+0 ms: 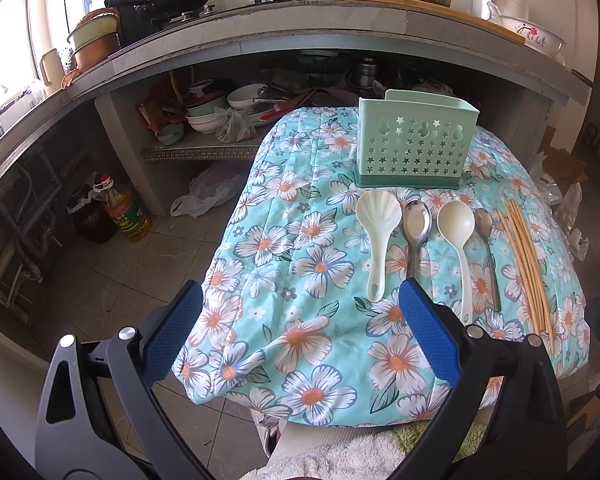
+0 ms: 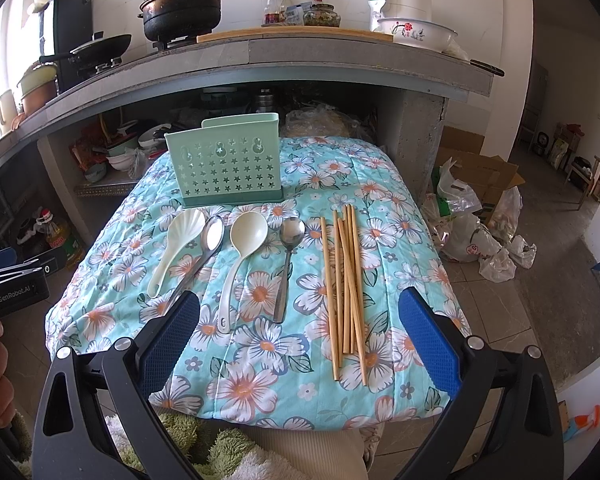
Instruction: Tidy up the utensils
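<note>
Before the holder [image 2: 224,160] lie spoons [image 2: 242,256], chopsticks [image 2: 346,280].

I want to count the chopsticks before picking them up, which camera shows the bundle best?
The right wrist view: the chopsticks lie near the centre, whole and unobstructed, between the open right gripper fingers. The left wrist view shows them squeezed toward the right edge, overlapping and harder to separate.

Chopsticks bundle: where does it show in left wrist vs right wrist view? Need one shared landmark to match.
Left wrist: chopsticks lie far right on the floral cloth, right of the small metal spoon.
Right wrist: chopsticks lie centre-right, between the open fingers.
Shared landmark: green utensil holder, standing behind the row of spoons.
</note>
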### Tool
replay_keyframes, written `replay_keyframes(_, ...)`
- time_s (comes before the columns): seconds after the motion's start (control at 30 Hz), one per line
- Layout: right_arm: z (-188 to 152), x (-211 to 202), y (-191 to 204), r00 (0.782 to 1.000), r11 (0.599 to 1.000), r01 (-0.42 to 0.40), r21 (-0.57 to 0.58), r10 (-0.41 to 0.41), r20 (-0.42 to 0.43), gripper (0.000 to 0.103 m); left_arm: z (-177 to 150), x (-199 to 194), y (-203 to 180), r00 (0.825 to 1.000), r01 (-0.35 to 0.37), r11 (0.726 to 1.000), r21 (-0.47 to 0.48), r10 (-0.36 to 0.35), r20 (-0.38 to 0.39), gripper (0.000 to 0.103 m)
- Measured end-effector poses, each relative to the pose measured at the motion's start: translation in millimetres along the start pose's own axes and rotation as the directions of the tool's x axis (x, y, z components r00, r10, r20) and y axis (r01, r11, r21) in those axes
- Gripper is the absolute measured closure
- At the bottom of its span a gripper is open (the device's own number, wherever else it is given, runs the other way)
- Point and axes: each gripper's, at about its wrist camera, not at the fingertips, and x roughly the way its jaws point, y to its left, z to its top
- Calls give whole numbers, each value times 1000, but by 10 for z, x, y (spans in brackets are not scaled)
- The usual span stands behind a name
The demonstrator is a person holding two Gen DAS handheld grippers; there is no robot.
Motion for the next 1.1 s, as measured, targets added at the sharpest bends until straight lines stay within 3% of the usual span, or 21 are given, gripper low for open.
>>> replay_keyframes(1.1,-29,0,-33,1000,1000,3,4,-3,-4,6,-143,54,-67,1000,1,1000,10,-1,-19,8)
